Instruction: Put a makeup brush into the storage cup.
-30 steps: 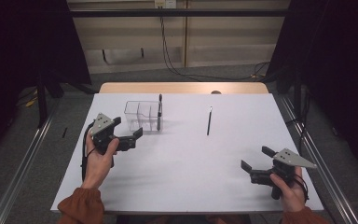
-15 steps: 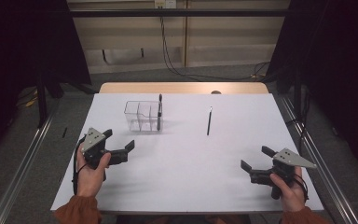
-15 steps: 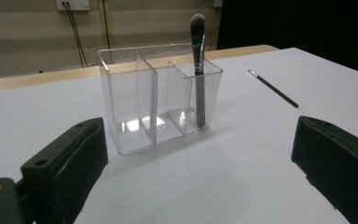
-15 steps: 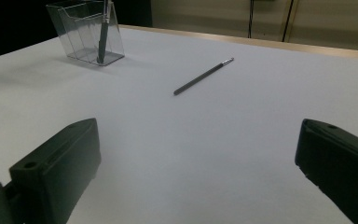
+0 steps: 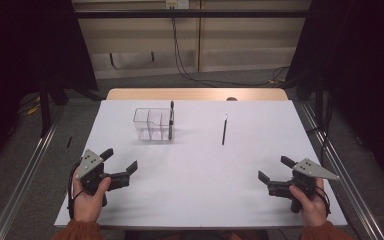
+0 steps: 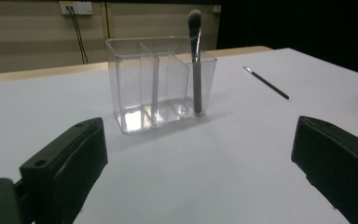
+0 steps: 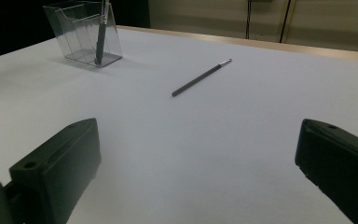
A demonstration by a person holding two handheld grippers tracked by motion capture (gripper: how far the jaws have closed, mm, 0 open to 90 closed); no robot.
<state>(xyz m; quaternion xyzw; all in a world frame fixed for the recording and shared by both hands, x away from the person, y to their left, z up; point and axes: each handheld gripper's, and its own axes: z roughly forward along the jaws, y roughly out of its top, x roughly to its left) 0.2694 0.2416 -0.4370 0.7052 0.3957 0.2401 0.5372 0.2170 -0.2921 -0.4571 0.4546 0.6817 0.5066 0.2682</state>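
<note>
A white worktop (image 5: 200,170) carried a clear three-compartment organiser (image 5: 153,124) with a brush (image 5: 171,120) standing in one end compartment, and a thin dark brush (image 5: 224,130) lay flat nearby.

White-topped table (image 5: 200,170) on grey floor (image 5: 30,165); beige wall panels (image 5: 190,45) behind, black curtains (image 5: 25,55) at both sides

So, from my remote seat: left black two-jaw gripper (image 5: 121,160) pulled back from clear plastic three-compartment organizer (image 5: 152,124), slid toward near-left table corner. A second ago it sat just beside organizer's near-left side, half a second ago midway, now well apart from it, close to front edge. Left hand (image 5: 89,192) and forearm retreated with it, less sleeve showing. Jaws look same, wide apart, throughout.
</note>
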